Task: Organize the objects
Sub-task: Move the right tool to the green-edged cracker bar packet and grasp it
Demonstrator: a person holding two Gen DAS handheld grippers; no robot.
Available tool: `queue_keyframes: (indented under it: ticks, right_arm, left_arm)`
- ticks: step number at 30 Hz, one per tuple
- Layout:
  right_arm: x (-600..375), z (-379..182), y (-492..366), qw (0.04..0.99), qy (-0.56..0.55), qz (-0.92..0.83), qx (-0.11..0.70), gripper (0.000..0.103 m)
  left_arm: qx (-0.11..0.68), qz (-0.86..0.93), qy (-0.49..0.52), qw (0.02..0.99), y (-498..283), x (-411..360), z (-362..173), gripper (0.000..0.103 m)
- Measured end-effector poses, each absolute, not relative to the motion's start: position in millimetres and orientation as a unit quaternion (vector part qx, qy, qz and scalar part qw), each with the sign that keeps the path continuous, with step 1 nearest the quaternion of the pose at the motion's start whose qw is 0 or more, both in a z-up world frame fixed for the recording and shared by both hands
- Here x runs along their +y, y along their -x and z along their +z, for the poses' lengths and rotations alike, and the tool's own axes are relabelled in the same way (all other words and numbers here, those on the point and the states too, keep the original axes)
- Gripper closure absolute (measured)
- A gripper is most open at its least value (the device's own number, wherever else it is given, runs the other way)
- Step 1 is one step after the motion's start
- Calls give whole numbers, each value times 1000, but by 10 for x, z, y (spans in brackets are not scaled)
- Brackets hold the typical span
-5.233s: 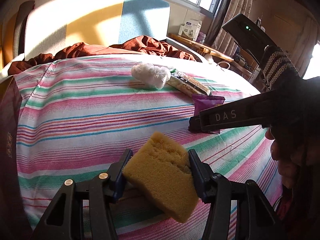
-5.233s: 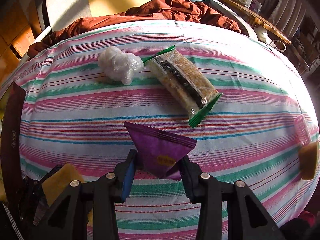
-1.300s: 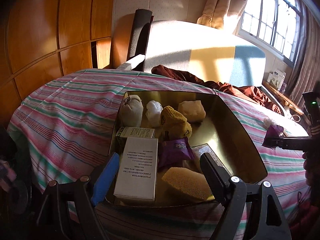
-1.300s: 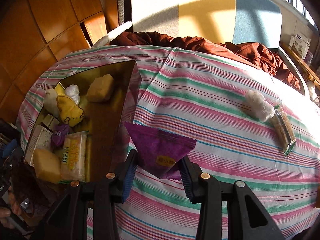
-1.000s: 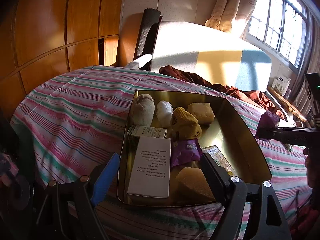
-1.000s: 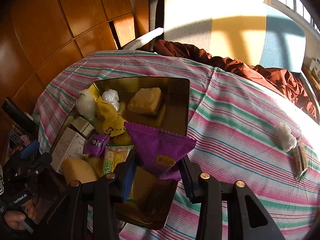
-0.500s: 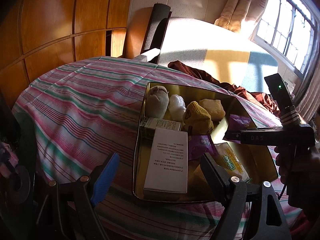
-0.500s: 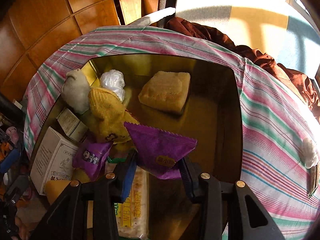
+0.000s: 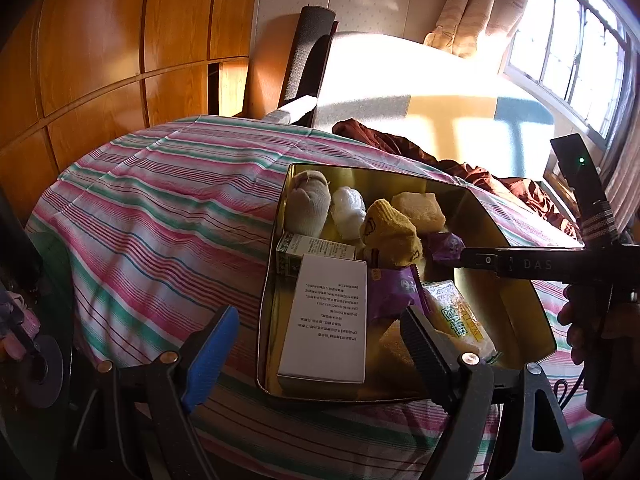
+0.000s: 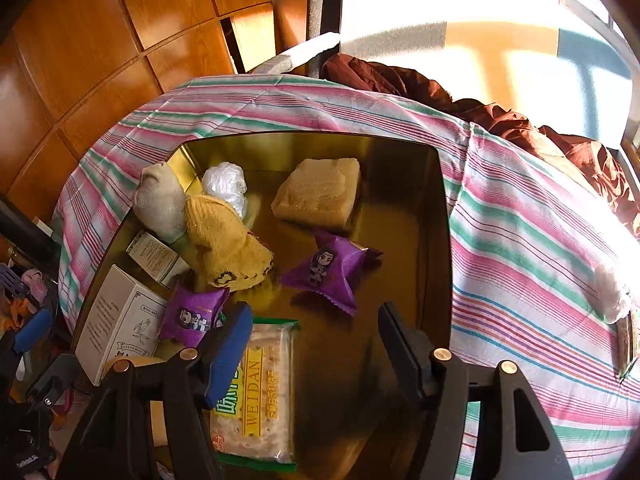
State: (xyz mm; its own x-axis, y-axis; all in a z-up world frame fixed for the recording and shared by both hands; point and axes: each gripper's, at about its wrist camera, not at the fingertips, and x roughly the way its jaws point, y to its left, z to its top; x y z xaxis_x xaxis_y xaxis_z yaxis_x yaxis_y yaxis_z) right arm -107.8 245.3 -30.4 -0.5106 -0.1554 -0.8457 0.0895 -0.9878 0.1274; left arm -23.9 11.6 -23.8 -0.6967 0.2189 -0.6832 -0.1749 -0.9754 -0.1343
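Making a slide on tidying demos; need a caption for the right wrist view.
Open right tool above a gold tin, a purple snack packet lying inside.

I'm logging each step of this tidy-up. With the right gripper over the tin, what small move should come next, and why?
Probably lift the right gripper clear of the gold tin. It is open and empty, the purple snack packet already lies on the tin's floor, and a white plastic ball and a snack bar remain on the striped cloth.
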Motion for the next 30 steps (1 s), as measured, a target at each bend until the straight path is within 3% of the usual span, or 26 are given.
queue_keyframes:
  ticks: [12, 14, 30]
  right_arm:
    - [3315, -30, 631, 6, -462, -885, -64, 30]
    - [3532, -32, 574, -16, -463, -883, -69, 25]
    - [5337, -151, 317, -192, -470, -854, -115, 22]
  left_arm:
    - [-1, 929, 348, 129, 129, 358, -16, 15]
    - [8, 929, 344, 136, 109, 428, 12, 14]
    - [74, 919, 332, 198, 49, 1163, 171, 13]
